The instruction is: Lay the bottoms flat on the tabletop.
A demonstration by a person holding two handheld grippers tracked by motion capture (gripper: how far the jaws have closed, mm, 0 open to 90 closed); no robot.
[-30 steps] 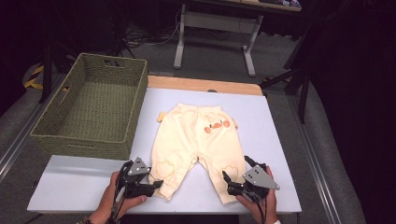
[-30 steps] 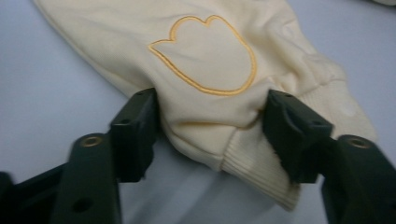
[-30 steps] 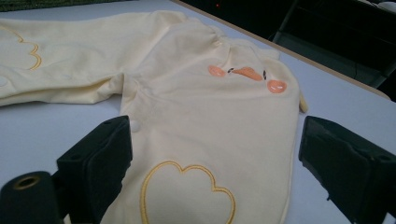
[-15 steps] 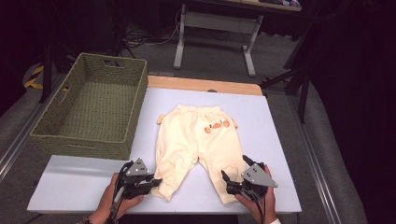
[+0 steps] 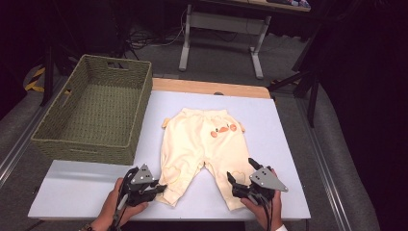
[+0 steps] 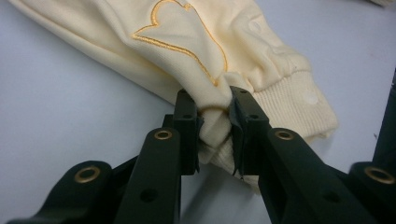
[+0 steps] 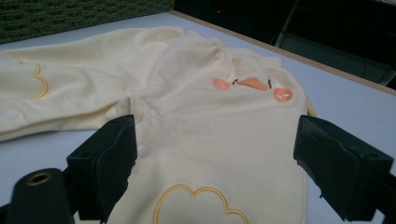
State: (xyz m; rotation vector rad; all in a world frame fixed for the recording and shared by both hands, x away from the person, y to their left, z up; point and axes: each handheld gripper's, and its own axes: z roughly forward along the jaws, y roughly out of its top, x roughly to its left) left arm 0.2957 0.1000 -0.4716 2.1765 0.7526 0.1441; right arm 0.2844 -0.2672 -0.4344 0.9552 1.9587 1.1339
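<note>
Cream baby pants (image 5: 202, 139) with an orange duck face lie flat on the white table, waistband far, legs toward me. My left gripper (image 5: 162, 186) sits at the cuff of the left leg. Its jaws have just been closing and now pinch a fold of that cuff fabric (image 6: 214, 116) beside an embroidered heart (image 6: 187, 37). My right gripper (image 5: 240, 171) rests at the right leg's end with its jaws spread wide, astride the leg. In the right gripper view (image 7: 212, 154) the fabric (image 7: 210, 116) lies between the jaws without the pads touching it.
A green woven basket (image 5: 82, 142) stands on the table's left side, next to the pants. The white tabletop (image 5: 77, 187) has bare room in front of the basket. A wooden strip (image 5: 207, 87) edges the far side, with a desk frame behind.
The left gripper's jaws closed on the left leg cuff. Both hands stayed where they were, and the pants lie as before.
</note>
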